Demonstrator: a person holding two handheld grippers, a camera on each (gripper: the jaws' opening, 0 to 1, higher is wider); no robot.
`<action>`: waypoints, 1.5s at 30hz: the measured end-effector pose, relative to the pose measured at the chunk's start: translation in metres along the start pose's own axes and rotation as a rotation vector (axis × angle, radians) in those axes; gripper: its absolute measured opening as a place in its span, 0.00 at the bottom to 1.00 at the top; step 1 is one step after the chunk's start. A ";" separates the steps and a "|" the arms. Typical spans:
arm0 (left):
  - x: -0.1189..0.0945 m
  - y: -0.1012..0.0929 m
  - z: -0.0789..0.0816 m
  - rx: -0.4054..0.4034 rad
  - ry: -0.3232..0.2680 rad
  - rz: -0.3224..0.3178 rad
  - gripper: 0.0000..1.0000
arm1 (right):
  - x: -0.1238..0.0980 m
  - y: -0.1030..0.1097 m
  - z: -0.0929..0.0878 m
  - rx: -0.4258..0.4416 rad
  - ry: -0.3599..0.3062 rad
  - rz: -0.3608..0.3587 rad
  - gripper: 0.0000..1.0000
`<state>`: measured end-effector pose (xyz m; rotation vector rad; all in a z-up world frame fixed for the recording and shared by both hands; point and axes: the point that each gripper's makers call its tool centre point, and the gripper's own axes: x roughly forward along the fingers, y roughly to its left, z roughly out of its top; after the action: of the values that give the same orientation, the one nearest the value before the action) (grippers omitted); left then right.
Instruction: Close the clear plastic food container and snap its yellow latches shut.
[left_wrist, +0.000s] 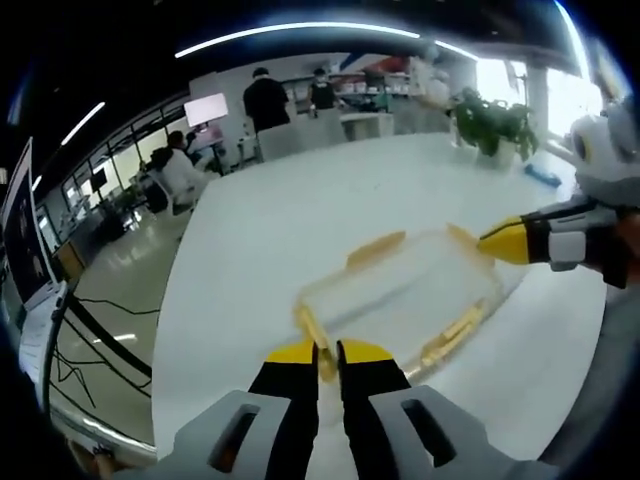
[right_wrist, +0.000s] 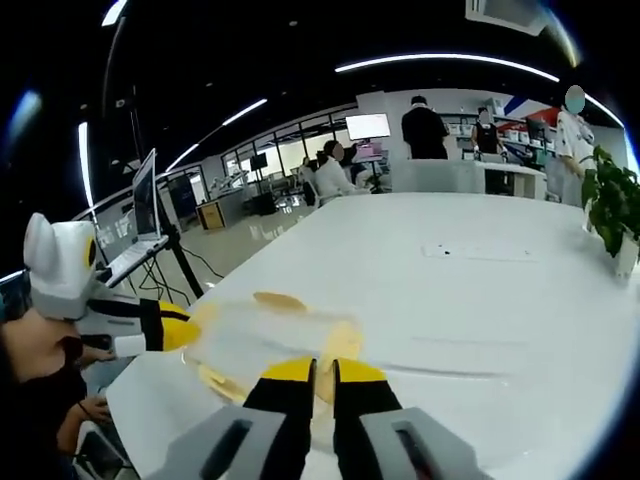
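Note:
The clear plastic container (left_wrist: 405, 290) lies on the white table (left_wrist: 300, 210) with its lid down. Yellow latches show on its far long side (left_wrist: 375, 248) and near long side (left_wrist: 452, 335). My left gripper (left_wrist: 328, 352) is at the container's near short end, its jaws drawn together with that end's yellow latch (left_wrist: 312, 330) between the tips. My right gripper (left_wrist: 500, 243) comes in from the right, shut, its tip touching the opposite end latch (left_wrist: 463, 236). In the right gripper view the blurred container (right_wrist: 265, 325) lies ahead of my right gripper (right_wrist: 324, 372), a yellow latch (right_wrist: 341, 345) at its tips, and the left gripper (right_wrist: 172, 327) is beyond.
A potted plant (left_wrist: 492, 125) stands at the table's far side and a small blue item (left_wrist: 545, 175) lies near it. Several people (left_wrist: 266, 100) are at desks behind. A laptop on a stand (right_wrist: 140, 225) is off the table's edge. A person's arm (right_wrist: 40, 380) is at the left.

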<state>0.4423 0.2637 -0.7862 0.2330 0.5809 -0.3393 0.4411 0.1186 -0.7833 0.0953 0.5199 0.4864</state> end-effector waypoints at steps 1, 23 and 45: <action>0.001 -0.002 0.001 0.002 0.001 -0.005 0.04 | -0.001 -0.002 0.000 0.002 0.000 -0.003 0.02; 0.023 -0.065 0.024 0.030 -0.022 -0.108 0.05 | -0.031 -0.065 0.000 0.019 -0.008 -0.103 0.02; 0.038 -0.112 0.046 0.015 -0.059 -0.187 0.05 | -0.057 -0.113 -0.003 0.057 -0.021 -0.196 0.02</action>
<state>0.4524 0.1369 -0.7843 0.1823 0.5434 -0.5298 0.4438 -0.0079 -0.7833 0.1025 0.5164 0.2790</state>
